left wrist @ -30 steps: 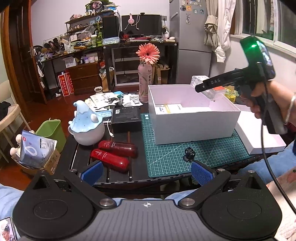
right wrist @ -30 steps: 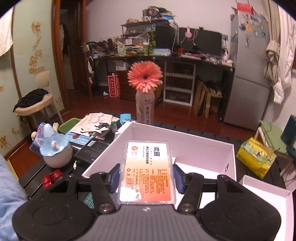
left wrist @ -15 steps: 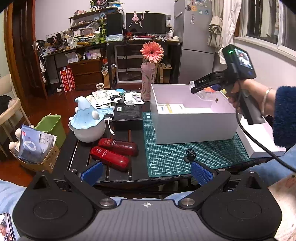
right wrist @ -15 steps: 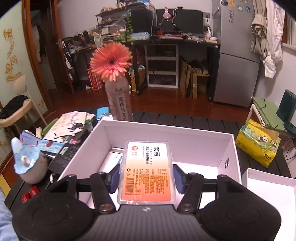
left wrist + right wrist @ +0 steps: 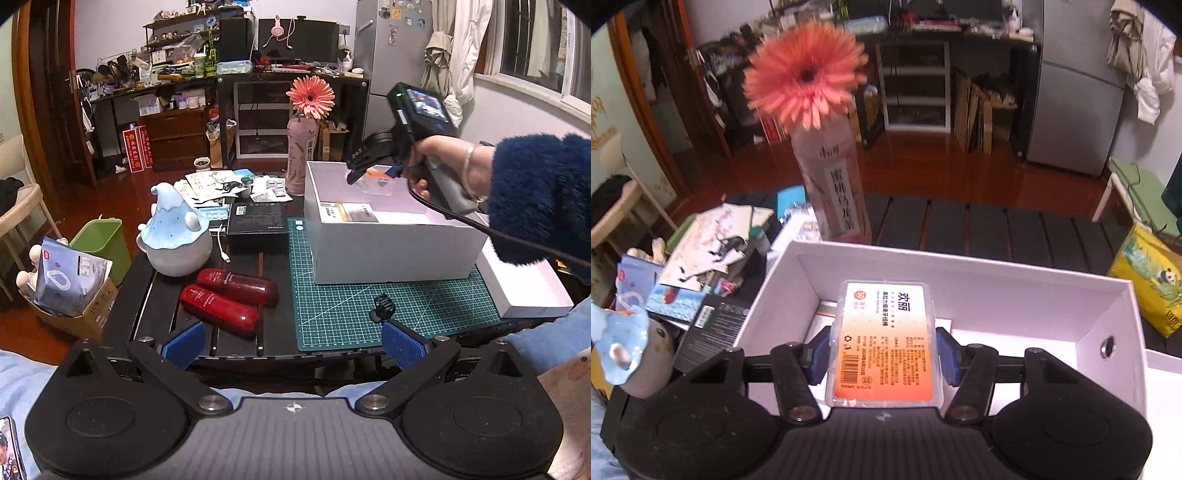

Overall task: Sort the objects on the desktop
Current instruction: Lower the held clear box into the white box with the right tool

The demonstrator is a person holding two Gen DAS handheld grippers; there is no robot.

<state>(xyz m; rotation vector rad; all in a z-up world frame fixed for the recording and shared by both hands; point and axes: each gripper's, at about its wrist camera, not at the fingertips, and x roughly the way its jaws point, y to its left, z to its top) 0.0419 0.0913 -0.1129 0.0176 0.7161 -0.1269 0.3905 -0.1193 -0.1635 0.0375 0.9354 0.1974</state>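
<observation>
My right gripper (image 5: 882, 349) is shut on a clear plastic case with an orange label (image 5: 884, 343), its blue pads pressed on the two long sides. It hangs over the open white box (image 5: 1123, 321), tilted down into it. In the left wrist view the same right gripper (image 5: 371, 173) and case (image 5: 376, 181) sit above the box (image 5: 391, 254), held by a hand in a dark blue fuzzy sleeve. A flat packet (image 5: 349, 213) lies inside the box. My left gripper (image 5: 291, 341) stands open and holds nothing at the table's near edge.
Two red tubes (image 5: 229, 295) lie left of the green cutting mat (image 5: 369, 314), a small black clip (image 5: 380, 308) on it. A blue-white figurine (image 5: 173, 232), black box (image 5: 258, 221), papers and a flower bottle (image 5: 301, 162) stand behind. The white lid (image 5: 524, 284) lies right.
The right gripper has carried the case leftward and down, from above the box's right rim to over its inside. The left gripper has stayed put.
</observation>
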